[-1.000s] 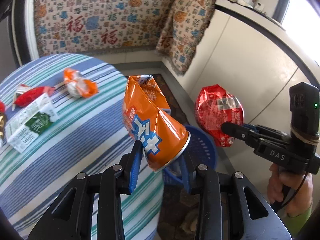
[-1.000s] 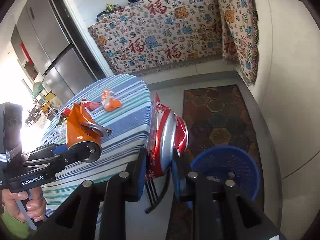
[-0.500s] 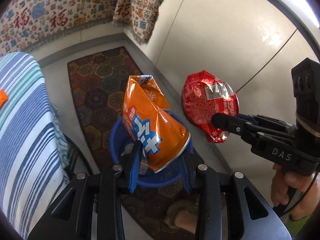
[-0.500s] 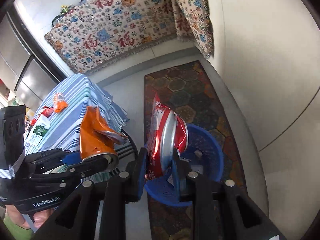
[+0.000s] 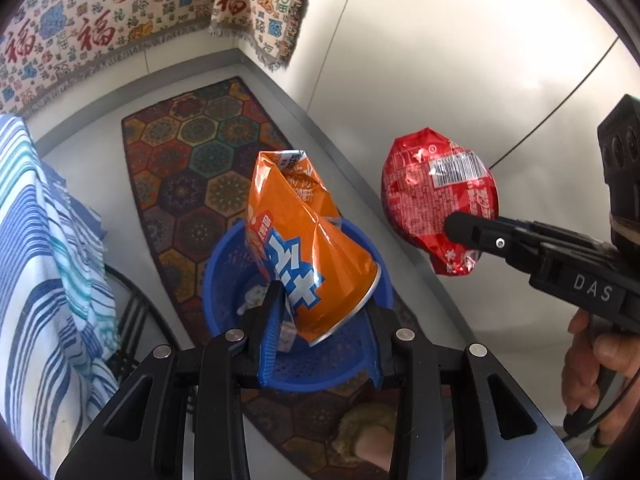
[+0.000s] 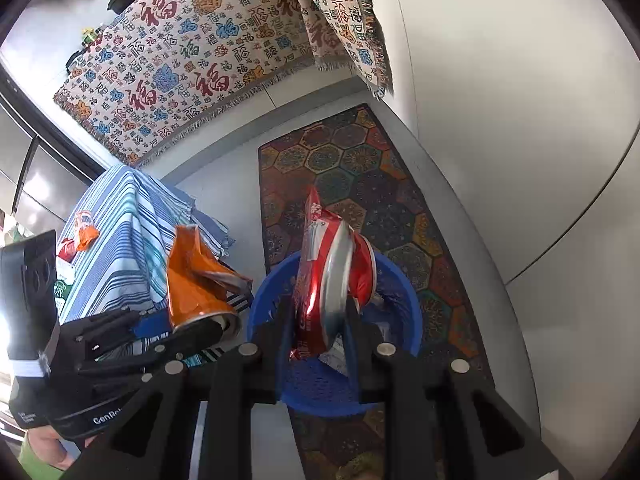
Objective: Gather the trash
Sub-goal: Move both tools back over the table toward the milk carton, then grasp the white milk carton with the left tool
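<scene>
My left gripper (image 5: 320, 320) is shut on a crumpled orange snack bag (image 5: 304, 248) and holds it over the blue basket (image 5: 224, 264) on the floor. In the right wrist view the same orange snack bag (image 6: 192, 280) hangs just left of the blue basket (image 6: 404, 312). My right gripper (image 6: 320, 320) is shut on a red foil wrapper (image 6: 332, 272), directly above the basket's opening. Seen from the left wrist camera, that red foil wrapper (image 5: 436, 200) hangs to the right of the basket, pinched by the right gripper (image 5: 460, 228). Some scraps lie in the basket.
The basket stands on a patterned hexagon rug (image 5: 192, 152) beside a white cabinet wall (image 5: 460, 60). A table with a striped cloth (image 5: 36, 240) is on the left, with more wrappers (image 6: 82, 232) on it. A patterned throw (image 6: 200, 60) covers the counter behind.
Both grippers have swung away from the table and come down toward the blue basket, each still holding its wrapper. The basket now lies right beneath them and looks larger.
</scene>
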Demonstrator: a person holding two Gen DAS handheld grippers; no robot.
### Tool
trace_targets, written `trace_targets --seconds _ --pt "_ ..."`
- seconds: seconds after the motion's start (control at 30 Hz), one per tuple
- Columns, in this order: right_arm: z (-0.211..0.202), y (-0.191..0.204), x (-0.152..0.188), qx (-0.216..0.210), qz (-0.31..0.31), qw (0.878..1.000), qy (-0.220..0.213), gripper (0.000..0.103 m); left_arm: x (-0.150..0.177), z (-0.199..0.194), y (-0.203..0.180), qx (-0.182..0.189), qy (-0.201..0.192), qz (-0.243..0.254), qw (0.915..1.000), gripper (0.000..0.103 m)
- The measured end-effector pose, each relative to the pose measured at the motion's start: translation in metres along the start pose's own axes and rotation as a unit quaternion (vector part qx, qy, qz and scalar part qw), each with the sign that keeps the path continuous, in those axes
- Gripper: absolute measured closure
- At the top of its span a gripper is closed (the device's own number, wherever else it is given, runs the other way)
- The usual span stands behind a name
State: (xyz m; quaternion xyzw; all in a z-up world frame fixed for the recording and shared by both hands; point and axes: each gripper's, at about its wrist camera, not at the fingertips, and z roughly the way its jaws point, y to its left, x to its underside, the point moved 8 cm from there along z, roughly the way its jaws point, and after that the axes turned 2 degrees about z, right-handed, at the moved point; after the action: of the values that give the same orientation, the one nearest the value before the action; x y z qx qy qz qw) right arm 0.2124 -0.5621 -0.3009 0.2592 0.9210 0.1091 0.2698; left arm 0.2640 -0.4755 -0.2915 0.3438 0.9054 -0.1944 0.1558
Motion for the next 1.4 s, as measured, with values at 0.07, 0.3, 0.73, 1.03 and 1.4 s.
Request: trace_targets --seconds 0.07,0.3,0.73,1.03,1.4 --pt "0.005 -0.002 -0.001 -0.006 0.004 1.0 0.002 0.077 0.001 0.003 -0.004 0.009 0.001 0.008 0.9999 0.067" --pt "0.006 -0.007 -0.007 -0.01 0.027 0.999 -0.017 0.047 -0.002 0.023 0.005 0.005 -0.001 -0.005 1.0 0.036" --pt "-0.045 0.061 -0.027 0.005 -0.077 0.989 -0.122 0.047 0.036 -0.104 0.024 -0.04 -0.13 -0.012 0.9907 0.027" --pt "-0.043 0.15 -0.01 -0.027 -0.172 0.976 -0.132 0.047 0.12 -0.161 0.124 -0.169 -0.14 -0.089 0.9716 0.025" --pt "0.004 0.302 0.081 -0.109 -0.324 0.938 -0.058 0.047 0.191 -0.192 0.241 -0.247 -0.123 -0.192 0.9418 0.025"
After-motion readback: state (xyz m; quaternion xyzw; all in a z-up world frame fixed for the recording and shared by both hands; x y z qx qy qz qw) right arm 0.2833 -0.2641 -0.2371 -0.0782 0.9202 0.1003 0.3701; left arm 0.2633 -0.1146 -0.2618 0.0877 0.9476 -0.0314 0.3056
